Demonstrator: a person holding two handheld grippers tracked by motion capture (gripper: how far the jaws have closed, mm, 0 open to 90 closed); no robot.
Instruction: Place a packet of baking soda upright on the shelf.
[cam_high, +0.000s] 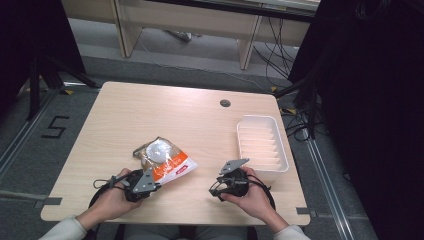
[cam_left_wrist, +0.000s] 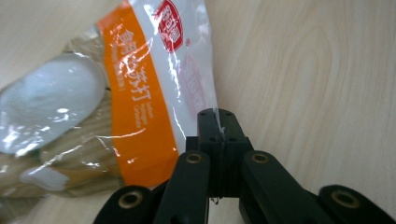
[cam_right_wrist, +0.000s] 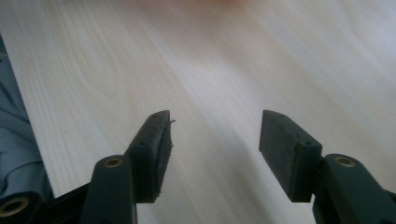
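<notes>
A person seated at a pale wooden desk (cam_high: 150, 107) works a pair of hand-held tongs on a snack packet (cam_high: 165, 160), which lies flat on the near left part of the desk, well apart from a white ribbed tray (cam_high: 262, 144) on the right. The left tongs (cam_high: 148, 182) are closed together on the packet's clear sealed edge, a grip the left gripper view makes plain: the black jaws meet on the thin film just beside the orange band (cam_left_wrist: 140, 130), with the white round contents (cam_left_wrist: 51, 105) behind. The right tongs (cam_high: 220, 184) stand apart over bare wood, holding nothing, near the tray's front corner. Judging by this, the work is at an early stage: the packet is gripped but not lifted, and, if the tray is its destination, the carry and the release remain to be done. The high view gives the layout of packet, tray and both hands; the right gripper view adds a close look at the gap between its jaws and a strip of grey floor (cam_right_wrist: 14, 140) past the desk's edge.
</notes>
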